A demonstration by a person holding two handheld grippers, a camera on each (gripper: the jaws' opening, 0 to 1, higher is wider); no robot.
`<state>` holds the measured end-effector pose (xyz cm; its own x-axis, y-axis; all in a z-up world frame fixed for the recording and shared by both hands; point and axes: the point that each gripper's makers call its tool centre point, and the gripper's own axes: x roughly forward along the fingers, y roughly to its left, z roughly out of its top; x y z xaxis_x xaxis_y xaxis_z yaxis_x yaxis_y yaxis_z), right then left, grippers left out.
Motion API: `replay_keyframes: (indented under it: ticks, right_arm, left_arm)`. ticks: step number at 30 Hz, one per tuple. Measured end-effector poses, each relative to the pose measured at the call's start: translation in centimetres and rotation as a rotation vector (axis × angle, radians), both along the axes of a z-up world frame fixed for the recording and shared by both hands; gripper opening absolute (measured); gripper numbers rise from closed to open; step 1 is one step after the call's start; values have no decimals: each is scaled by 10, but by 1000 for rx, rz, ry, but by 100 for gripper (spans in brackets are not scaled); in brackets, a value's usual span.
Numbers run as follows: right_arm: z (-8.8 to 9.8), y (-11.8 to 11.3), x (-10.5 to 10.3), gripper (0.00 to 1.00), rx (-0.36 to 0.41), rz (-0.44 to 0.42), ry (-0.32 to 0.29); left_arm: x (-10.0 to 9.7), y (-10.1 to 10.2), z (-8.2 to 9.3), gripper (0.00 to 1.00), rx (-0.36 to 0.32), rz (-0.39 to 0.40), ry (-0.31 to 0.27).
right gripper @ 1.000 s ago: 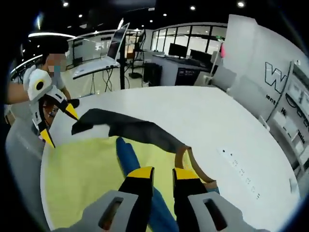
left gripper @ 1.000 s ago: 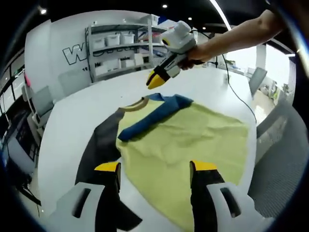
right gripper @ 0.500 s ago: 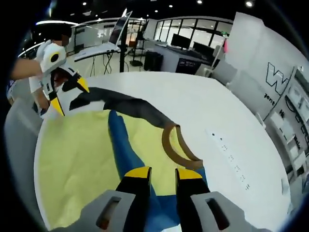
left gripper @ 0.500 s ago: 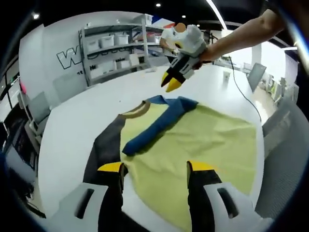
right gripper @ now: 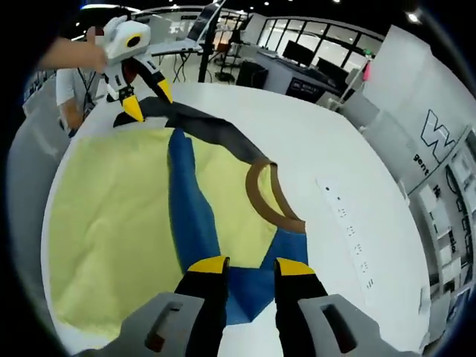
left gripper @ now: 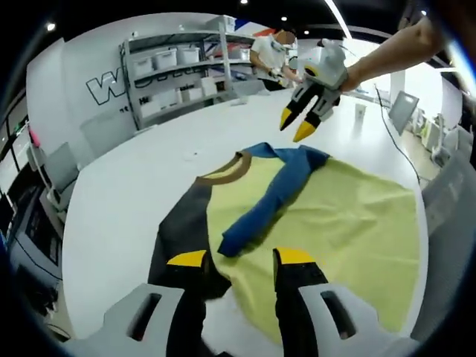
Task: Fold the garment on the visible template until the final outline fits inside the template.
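Yellow cloth garment with blue sleeve and brown collar (left gripper: 327, 216) lies flat on the round white table (left gripper: 111, 201), centre-right of the left gripper view, centre-left of the right gripper view (right gripper: 134, 216). The blue sleeve (left gripper: 271, 197) is folded diagonally across the yellow body, so one side looks already turned in. The dark sleeve (left gripper: 178, 238) sits spread out along the garment's left edge in the left gripper view; likely the next part to fold. I can't make out a template outline in either view.

Left gripper (left gripper: 236, 259): low centre of its view, jaws moderately apart, nothing between them, over the meeting of the dark sleeve and yellow body, probably lining up a grab.

Right gripper (right gripper: 242, 265): jaws apart, empty, above the blue shoulder area; upper right of the left gripper view (left gripper: 301, 123) it hangs clear of the cloth.

Judgement: fold partway done, neither gripper has cloth.
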<state>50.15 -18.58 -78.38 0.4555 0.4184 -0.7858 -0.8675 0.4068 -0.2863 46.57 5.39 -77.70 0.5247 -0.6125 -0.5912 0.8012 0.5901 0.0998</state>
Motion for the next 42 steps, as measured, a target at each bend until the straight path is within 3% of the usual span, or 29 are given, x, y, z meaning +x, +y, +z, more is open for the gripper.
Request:
replay_keyframes:
  ticks: [4, 9, 19, 23, 25, 28, 31, 38, 40, 42]
  right_arm:
    - [-6, -6, -1, 19, -58, 65, -3]
    - [-13, -10, 7, 19, -68, 72, 11]
    - [-29, -8, 14, 22, -108, 126, 44]
    - [-41, -13, 13, 23, -142, 161, 80]
    - [-45, -13, 12, 25, -148, 187, 93]
    - [-51, -11, 11, 26, -158, 223, 109]
    - [-57, -9, 9, 25, -169, 243, 130]
    - [-62, -5, -3, 2, -132, 228, 173]
    - [-62, -6, -2, 0, -132, 216, 145]
    - [-63, -7, -2, 0, -121, 189, 158]
  left_arm:
    - [11, -2, -6, 34, 31, -19, 16]
    - [21, -10, -13, 30, 52, -53, 36]
    - [22, -15, -30, 27, 77, -83, 93]
    - [24, -17, -29, 22, 67, -87, 98]
    - [21, -20, -30, 15, 58, -102, 117]
    - [16, -21, -34, 9, 85, -124, 131]
    - [14, -20, -38, 10, 108, -129, 128]
    - [12, -18, -46, 11, 133, -136, 137]
    - [11, -17, -49, 8, 150, -141, 136]
    - [10, -17, -49, 5, 161, -142, 134]
